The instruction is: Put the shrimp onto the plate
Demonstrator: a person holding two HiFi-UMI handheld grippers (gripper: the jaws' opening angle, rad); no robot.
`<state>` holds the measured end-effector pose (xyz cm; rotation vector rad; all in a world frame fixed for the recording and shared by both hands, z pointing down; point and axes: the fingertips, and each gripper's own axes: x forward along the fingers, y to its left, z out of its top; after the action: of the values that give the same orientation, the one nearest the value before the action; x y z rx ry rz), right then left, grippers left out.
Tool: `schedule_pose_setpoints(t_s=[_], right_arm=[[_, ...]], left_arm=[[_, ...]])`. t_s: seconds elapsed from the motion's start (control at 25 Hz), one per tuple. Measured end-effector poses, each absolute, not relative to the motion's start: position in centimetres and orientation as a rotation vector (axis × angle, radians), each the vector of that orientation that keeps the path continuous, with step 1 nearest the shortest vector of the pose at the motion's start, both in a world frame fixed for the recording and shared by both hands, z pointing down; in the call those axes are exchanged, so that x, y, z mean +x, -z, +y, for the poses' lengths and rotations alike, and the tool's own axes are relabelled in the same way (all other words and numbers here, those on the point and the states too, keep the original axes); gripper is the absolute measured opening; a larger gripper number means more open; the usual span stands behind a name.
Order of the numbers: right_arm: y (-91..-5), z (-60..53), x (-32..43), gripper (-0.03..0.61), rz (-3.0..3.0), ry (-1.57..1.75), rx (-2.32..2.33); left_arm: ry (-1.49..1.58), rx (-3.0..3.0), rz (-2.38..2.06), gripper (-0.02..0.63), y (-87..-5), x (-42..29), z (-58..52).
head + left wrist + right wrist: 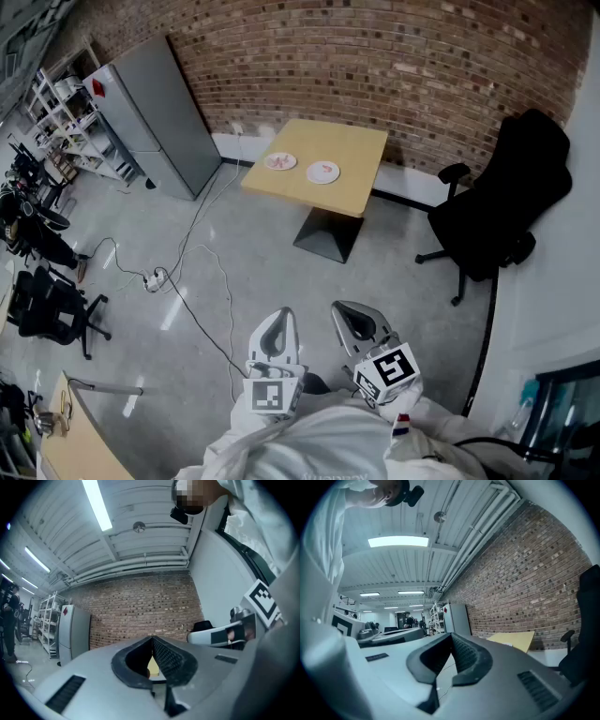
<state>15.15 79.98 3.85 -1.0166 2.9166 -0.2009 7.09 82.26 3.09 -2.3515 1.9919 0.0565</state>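
Note:
Far ahead stands a light wooden table (328, 159) with two white plates on it. The left plate (280, 161) and the right plate (322, 172) each carry something pinkish, too small to tell apart as shrimp. Both grippers are held close to my body, well short of the table. My left gripper (284, 315) is shut with nothing between its jaws, and a sliver of the table (153, 666) shows through them. My right gripper (343, 308) is likewise shut and empty. Its own view shows the table (513, 639) to the right.
A grey cabinet (155, 112) stands left of the table against the brick wall. To the table's right is a black office chair (506, 202). Cables and a power strip (155, 278) trail across the floor. Another black chair (52, 305) and shelves are at far left.

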Motion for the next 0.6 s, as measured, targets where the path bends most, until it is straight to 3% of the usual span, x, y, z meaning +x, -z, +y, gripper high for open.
schedule_pose_setpoints(t_s=[0.6], right_arm=[[-6.0, 68.9, 7.3, 0.025, 2.912, 0.229, -1.101]], left_arm=[[-0.009, -2.412, 2.028, 0.011, -6.2, -1.9, 71.2]])
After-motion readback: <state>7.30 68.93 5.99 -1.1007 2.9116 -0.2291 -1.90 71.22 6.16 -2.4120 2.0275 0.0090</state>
